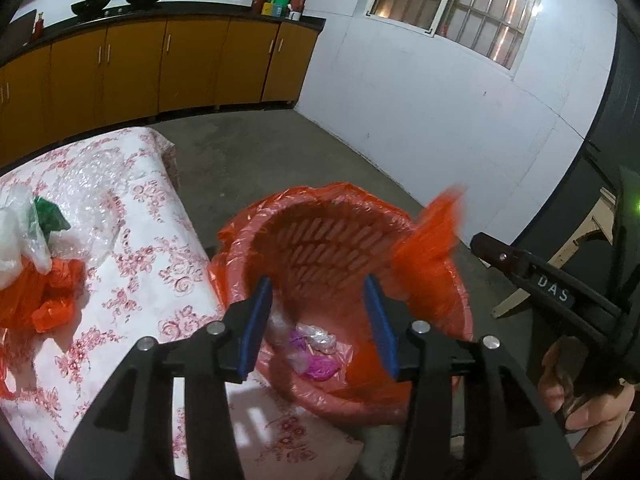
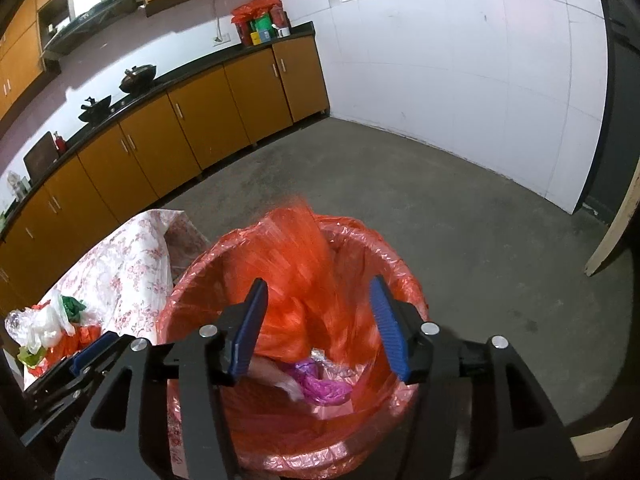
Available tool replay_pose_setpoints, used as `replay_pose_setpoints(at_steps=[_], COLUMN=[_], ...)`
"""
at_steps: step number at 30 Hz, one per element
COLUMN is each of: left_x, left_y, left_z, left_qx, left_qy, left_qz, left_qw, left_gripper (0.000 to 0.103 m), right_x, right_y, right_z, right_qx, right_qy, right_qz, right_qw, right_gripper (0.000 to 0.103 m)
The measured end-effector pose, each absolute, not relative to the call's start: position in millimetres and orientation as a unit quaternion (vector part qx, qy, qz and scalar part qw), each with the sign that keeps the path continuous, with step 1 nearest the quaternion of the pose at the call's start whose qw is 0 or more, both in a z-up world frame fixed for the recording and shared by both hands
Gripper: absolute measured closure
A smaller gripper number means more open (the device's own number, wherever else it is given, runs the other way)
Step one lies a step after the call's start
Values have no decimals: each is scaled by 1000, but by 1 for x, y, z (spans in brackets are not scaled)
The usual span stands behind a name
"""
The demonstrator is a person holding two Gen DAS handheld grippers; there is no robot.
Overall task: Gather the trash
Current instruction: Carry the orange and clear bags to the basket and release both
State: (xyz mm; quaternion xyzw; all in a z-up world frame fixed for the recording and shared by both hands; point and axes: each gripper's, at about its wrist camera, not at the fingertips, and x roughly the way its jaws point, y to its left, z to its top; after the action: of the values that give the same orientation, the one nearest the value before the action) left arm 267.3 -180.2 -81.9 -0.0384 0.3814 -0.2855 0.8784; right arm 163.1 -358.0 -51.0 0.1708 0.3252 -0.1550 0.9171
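A red slatted bin [image 1: 332, 240] lined with an orange-red bag stands on the floor beside the table. Purple and clear plastic scraps [image 1: 316, 364] lie at its bottom. My left gripper [image 1: 318, 292] hangs open over the bin with nothing between its blue pads. A blurred orange plastic bag [image 1: 432, 232] is in the air at the bin's right rim, just off the tip of my right gripper [image 1: 492, 250]. In the right wrist view, the right gripper [image 2: 320, 292] is open above the bin [image 2: 192, 280], and the blurred orange bag [image 2: 296, 248] sits loose beyond its pads, over the purple scrap [image 2: 320, 384].
A table with a floral cloth [image 1: 140, 280] stands left of the bin, with white, green and orange plastic bags [image 1: 32, 248] piled on it. Orange cabinets [image 1: 192, 68] line the far wall. Bare concrete floor [image 2: 440, 200] spreads beyond. A pale wooden leg [image 2: 608, 240] stands at the right.
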Motion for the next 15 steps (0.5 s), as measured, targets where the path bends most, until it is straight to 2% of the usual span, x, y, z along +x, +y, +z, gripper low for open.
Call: replay_pose_setpoints(at_steps=[15], left_x=[232], left_y=[-81], left_z=[-64], left_qx=[-36], left_qy=[337], left_qz=[-167], left_qw=[926], left_gripper=[44], right_x=[168], right_y=[-317], right_z=[-39], right_qx=[119], right_qy=[325], right_qz=[-112], right_qw=[932], right_gripper=[42])
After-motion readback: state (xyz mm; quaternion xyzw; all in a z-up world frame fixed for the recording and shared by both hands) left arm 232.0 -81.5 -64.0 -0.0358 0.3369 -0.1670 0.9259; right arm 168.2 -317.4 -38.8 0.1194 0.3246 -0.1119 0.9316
